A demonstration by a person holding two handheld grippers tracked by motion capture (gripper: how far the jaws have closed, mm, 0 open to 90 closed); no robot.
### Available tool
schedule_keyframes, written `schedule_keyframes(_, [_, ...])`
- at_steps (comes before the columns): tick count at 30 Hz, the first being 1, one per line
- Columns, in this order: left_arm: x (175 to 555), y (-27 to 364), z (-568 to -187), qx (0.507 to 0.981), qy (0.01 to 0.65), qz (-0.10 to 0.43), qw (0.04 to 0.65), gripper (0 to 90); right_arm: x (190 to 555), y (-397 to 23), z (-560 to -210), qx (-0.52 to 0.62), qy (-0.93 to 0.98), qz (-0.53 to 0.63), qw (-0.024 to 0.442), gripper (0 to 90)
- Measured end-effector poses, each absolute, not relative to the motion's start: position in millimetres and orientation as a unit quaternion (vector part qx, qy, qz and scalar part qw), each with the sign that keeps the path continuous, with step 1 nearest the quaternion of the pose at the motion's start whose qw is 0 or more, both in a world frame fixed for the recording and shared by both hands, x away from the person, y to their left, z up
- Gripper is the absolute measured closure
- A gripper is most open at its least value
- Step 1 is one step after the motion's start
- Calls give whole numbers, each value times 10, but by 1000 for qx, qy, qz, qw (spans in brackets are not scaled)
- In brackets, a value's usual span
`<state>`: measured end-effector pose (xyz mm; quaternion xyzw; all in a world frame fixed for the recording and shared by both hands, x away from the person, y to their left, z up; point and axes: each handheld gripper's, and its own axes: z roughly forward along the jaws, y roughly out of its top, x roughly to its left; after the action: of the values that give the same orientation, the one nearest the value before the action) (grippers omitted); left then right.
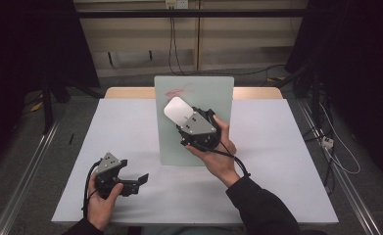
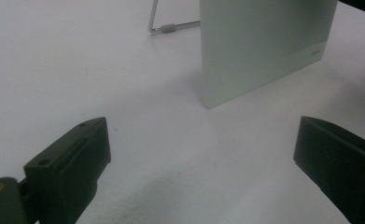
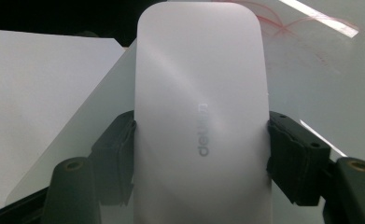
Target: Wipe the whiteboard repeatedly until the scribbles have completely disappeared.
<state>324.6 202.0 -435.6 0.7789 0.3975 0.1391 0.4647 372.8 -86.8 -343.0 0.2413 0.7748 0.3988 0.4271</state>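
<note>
White eraser (image 1: 177,110) lengthwise up-left, in right gripper (image 1: 191,122)

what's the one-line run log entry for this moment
right tool: shut on eraser, held at board near red marks | left tool: open, empty, low over table

Smooth matt white plastic eraser (image 3: 201,121)

eraser (image 3: 201,121) reads "deli".
</note>
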Motion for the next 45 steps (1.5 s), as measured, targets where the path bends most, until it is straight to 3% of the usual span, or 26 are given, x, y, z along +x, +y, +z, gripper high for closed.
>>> schedule_keyframes(15, [3248, 2020, -4360, 777, 398, 139, 466, 38, 3832, -1140, -3075, 273, 739, 393, 475, 313])
schedule_keyframes(31, [3250, 2014, -4364, 779, 397, 138, 465, 38, 3737, -735, -3457, 242, 783, 401, 410, 313])
schedule_keyframes(45, [3250, 2024, -4363, 781, 395, 139, 463, 38, 3817, -1048, -3134, 277, 748, 404, 449, 313])
